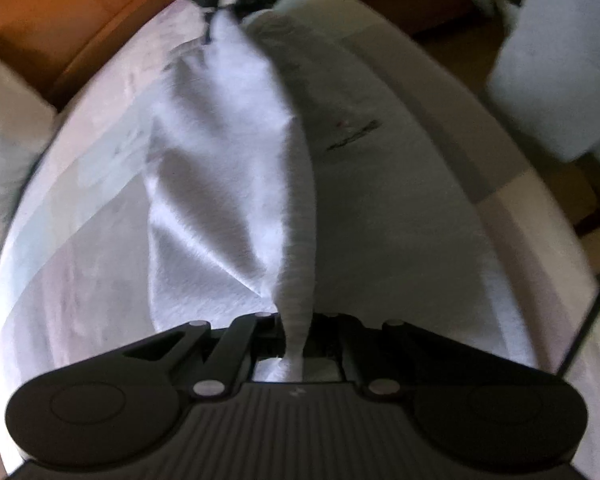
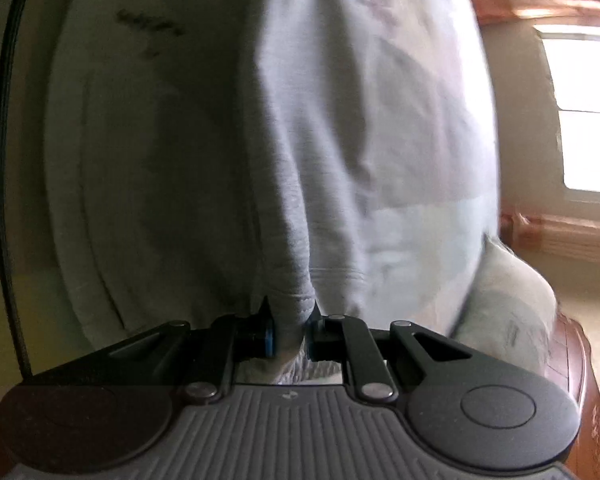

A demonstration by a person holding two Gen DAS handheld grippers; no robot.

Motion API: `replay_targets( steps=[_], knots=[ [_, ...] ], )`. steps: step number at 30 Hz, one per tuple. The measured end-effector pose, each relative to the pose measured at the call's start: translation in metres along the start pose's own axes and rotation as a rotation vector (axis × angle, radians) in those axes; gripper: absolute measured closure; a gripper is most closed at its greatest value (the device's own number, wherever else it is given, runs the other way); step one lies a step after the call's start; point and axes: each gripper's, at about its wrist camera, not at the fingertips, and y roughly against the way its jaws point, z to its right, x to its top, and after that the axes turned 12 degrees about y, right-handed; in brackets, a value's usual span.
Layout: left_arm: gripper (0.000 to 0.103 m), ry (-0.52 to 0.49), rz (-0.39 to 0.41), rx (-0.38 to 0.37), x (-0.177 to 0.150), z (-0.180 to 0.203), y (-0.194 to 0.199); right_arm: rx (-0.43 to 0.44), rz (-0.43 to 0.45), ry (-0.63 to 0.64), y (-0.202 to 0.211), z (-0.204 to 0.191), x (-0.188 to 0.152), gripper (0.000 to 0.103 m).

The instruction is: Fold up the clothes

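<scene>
A bed (image 1: 400, 208) is filling the frame; down its centre a white garment (image 1: 220, 152) is hanging stretched, soft, light, likely to sag, best held by its hems. Left gripper (image 1: 294, 344) and right gripper (image 2: 290, 336) are each clamping an edge.
</scene>
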Motion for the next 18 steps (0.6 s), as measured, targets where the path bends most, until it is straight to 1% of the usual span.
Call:
replay_targets(
  steps=[1,3,5,8,11,13,15,18],
  knots=[
    [0.102,-0.008,0.003,-0.016,-0.002,0.005,0.003,0.010,0.006,-0.007,0.003,-0.002,-0.001,0.087],
    [0.102,-0.017,0.008,-0.054,-0.004,0.013,0.009,0.005,0.003,0.055,0.003,-0.017,-0.001,0.087],
    [0.102,-0.004,0.019,-0.109,-0.001,0.017,0.011,0.016,-0.011,0.057,-0.002,-0.027,-0.005,0.087],
    [0.102,-0.026,0.035,-0.178,0.016,0.009,-0.001,0.043,-0.040,0.039,-0.012,-0.035,-0.011,0.087],
    [0.102,-0.049,0.053,-0.229,0.032,0.004,-0.013,0.048,-0.057,0.045,-0.017,-0.037,-0.016,0.087],
    [0.102,-0.053,0.057,-0.246,0.027,0.013,-0.010,0.047,-0.062,0.019,-0.016,-0.032,-0.019,0.087],
    [0.102,-0.068,0.050,-0.247,0.026,0.017,-0.016,0.049,-0.067,0.003,-0.014,-0.030,-0.021,0.087],
    [0.102,-0.081,0.039,-0.257,0.025,0.021,-0.024,0.056,-0.061,0.046,-0.015,-0.040,-0.020,0.087]
  ],
)
